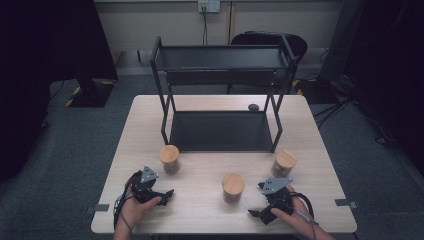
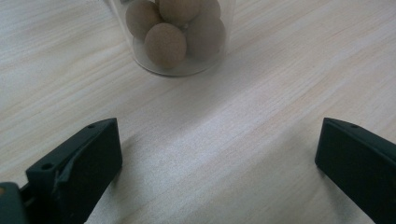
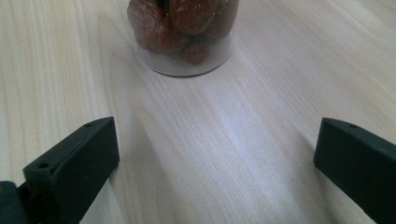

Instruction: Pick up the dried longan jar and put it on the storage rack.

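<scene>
Both sets of black jaws stood wide apart over bare wood, nothing between them. My left gripper point(image 1: 167, 192) faced a clear jar of pale round balls point(image 2: 180, 35); my right gripper point(image 1: 256, 213) faced a jar of reddish-brown pieces point(image 3: 184, 32). From the high view, three wooden-lidded jars stood on the table point(image 1: 210, 210): one at the left point(image 1: 169, 158), just ahead of my left hand, one in the middle point(image 1: 233, 187) and one at the right point(image 1: 284, 162). Which of them each gripper faced I could not confirm.

Judgement: approach low and level, centre the jar between the jaws, close on the glass wall below the lid.

Clearance: a black two-tier rack point(image 1: 222, 95) stood behind the jars, well apart from them. Both hands sat near the front table edge; room lay open between the jars.
</scene>
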